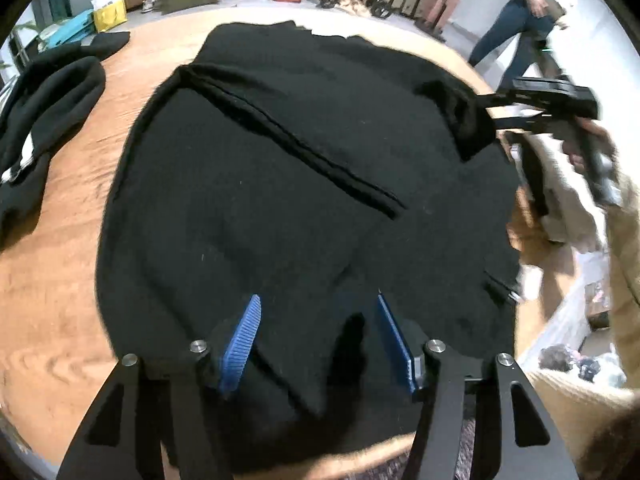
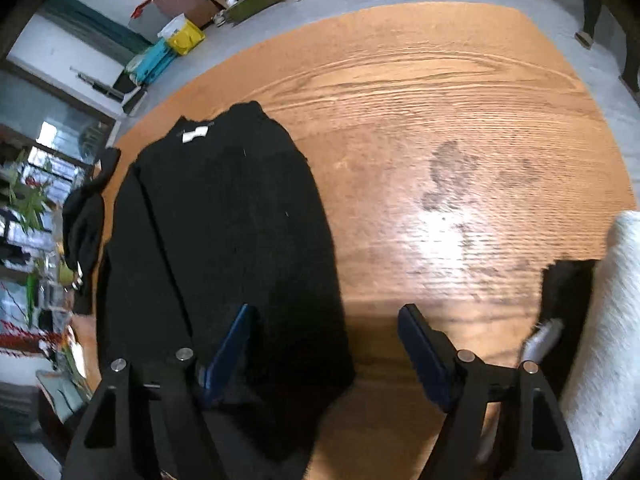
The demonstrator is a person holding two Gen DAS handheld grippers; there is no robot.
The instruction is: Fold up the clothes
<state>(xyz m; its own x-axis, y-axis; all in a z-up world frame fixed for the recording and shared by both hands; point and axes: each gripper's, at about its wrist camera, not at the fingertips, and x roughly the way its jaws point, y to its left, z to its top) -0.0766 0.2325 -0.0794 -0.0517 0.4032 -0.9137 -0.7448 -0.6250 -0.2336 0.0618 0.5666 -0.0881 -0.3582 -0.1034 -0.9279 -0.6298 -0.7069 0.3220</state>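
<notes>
- Black knitted garment (image 1: 288, 200): lies spread across the round, wood-grained bench (image 1: 60, 300). A long fold ridge runs diagonally from its far left toward its middle, so at least one side panel appears already turned inward. In the right wrist view the same garment (image 2: 224, 240) occupies the left half of the bench, a white label showing at its far end.
- Left claw (image 1: 316, 332): blue ribbed fingers spread apart, poised over the near hem, gripping nothing.
- Right claw (image 2: 324, 344): fingers likewise parted and empty in its own view, straddling the garment's right edge and bare wood. In the left wrist view this claw (image 1: 492, 110) sits at the garment's far right corner, where a raised flap meets its tips; whether cloth lies between them cannot be told there.
- Second dark garment (image 1: 44, 120): heaped at the far left of the bench, apart from the first.
- Step in hand (judgement): mid-fold, between grasps.
- Next move (judgement): each claw must pinch an edge through all the layers, then carry it over evenly so that the existing fold is not dragged open.
</notes>
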